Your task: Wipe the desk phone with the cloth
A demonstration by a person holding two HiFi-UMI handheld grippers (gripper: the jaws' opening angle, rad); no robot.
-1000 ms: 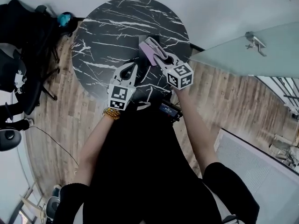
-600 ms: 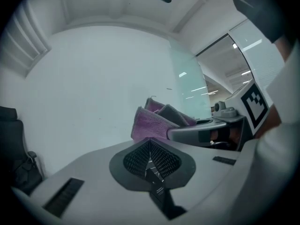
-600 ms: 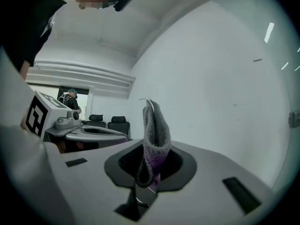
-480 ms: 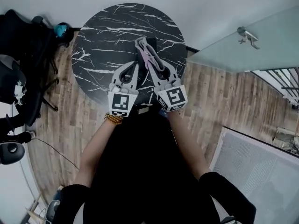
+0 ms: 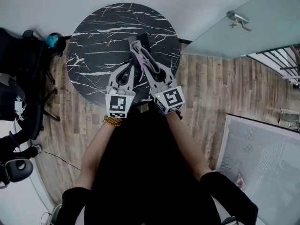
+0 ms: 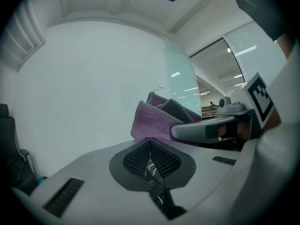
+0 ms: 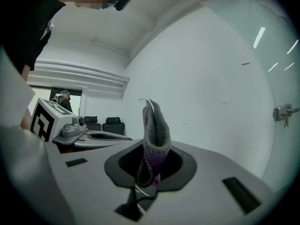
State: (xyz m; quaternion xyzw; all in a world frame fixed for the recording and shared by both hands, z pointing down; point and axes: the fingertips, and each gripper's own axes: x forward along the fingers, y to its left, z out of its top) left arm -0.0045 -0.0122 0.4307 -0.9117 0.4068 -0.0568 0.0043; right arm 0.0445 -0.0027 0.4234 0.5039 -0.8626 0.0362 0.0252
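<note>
An office meeting room: a round black marble-patterned table point(image 5: 101, 41) stands on a wood-plank floor point(image 5: 211, 88), black swivel office chairs point(image 5: 21, 95) sit beside it, and a frosted glass partition point(image 5: 220, 39) with a metal lock handle point(image 5: 237, 18) adjoins plain white walls.

The head view looks steeply down from above the person point(image 5: 150, 172) onto the round table point(image 5: 93, 41). Each gripper view rides close behind its jaws, tilted up at a wall point(image 6: 84, 78) — all three share the cloth point(image 7: 154, 125).
</note>
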